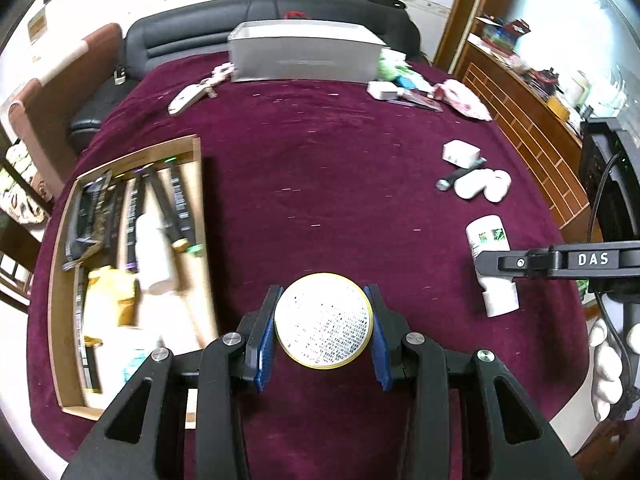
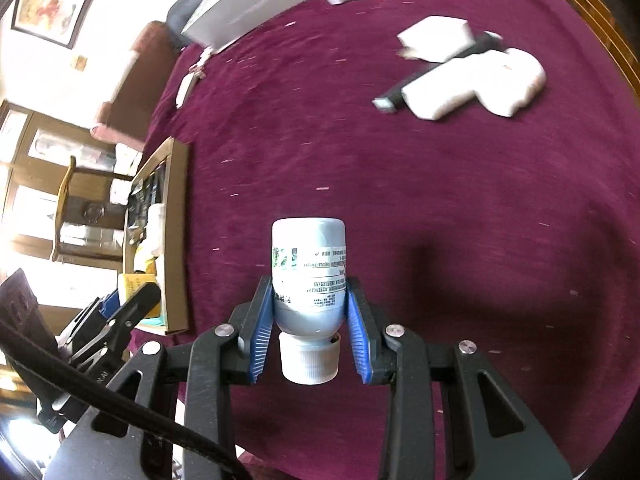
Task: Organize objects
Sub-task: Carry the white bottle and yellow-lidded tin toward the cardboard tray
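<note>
- Left gripper [image 1: 323,322]: jaws pinch a round gold-rimmed tin [image 1: 323,321] on 2 opposite edges; its printed white face points at the camera, above the maroon cloth [image 1: 320,168] of the bench.
- Right gripper [image 2: 308,316]: jaws pinch a white bottle [image 2: 308,272] by its body, ribbed cap toward the camera, base pointing away.
- Wooden tray [image 1: 60,240]: sits at the left of the bench, holding dark tubes, a white bottle and yellow packets.
- White boxes [image 2: 476,80] and a dark tube lie loose at the far right.
- Grey box [image 1: 306,54] stands at the far edge.
</note>
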The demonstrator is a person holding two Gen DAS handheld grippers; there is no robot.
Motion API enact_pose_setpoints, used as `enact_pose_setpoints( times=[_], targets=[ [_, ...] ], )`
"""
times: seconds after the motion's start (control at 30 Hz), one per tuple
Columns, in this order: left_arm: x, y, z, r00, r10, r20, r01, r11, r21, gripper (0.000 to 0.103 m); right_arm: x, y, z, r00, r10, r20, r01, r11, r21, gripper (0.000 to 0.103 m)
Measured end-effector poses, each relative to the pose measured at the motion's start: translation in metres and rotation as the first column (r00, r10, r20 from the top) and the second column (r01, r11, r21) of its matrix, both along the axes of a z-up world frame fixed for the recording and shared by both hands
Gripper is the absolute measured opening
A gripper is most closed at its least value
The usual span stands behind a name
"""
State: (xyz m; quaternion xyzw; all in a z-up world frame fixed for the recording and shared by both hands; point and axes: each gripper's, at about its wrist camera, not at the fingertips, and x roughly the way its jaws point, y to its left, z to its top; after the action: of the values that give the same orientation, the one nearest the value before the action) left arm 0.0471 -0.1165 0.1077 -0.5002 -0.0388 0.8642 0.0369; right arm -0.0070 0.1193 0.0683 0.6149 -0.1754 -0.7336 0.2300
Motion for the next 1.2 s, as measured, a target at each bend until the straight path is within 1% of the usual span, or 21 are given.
enact_pose_setpoints(
  times=[0.13, 0.37, 0.5, 0.63, 0.87, 1.03, 1.2],
  targets=[
    [0.002, -0.039, -0.002, 0.999, 0.035, 0.009, -0.035, 0.999, 0.003, 0.035, -0.001, -0.043, 0.005, 0.999, 0.036, 0.004, -0.036, 0.999, -0.027, 0.032],
    [0.005, -0.11, -0.01, 0.995, 0.093, 0.028, -0.093, 0.996, 0.015, 0.035, -0.009, -0.119, 0.01, 0.995, 0.103, -0.005, -0.104, 0.994, -0.032, 0.032],
    [0.01, -0.158, -0.018, 0.988, 0.147, 0.051, -0.149, 0.988, 0.03, 0.035, -0.012, -0.163, 0.01, 0.99, 0.139, -0.003, -0.139, 0.99, -0.039, 0.032],
    [0.019, -0.192, -0.025, 0.981, 0.178, 0.076, -0.182, 0.982, 0.052, 0.035, -0.012, -0.201, 0.009, 0.986, 0.169, 0.004, -0.169, 0.985, -0.047, 0.033],
    [0.033, -0.219, -0.036, 0.979, 0.172, 0.113, -0.182, 0.98, 0.078, 0.035, -0.012, -0.245, 0.005, 0.98, 0.2, 0.017, -0.199, 0.979, -0.043, 0.033],
    [0.036, -0.217, -0.046, 0.981, 0.131, 0.142, -0.146, 0.985, 0.097, 0.035, -0.013, -0.265, -0.001, 0.976, 0.216, 0.034, -0.215, 0.976, -0.027, 0.033],
    [0.038, -0.215, -0.059, 0.978, 0.113, 0.176, -0.134, 0.985, 0.113, 0.035, -0.011, -0.281, -0.003, 0.972, 0.234, 0.038, -0.233, 0.972, -0.015, 0.033]
  ],
)
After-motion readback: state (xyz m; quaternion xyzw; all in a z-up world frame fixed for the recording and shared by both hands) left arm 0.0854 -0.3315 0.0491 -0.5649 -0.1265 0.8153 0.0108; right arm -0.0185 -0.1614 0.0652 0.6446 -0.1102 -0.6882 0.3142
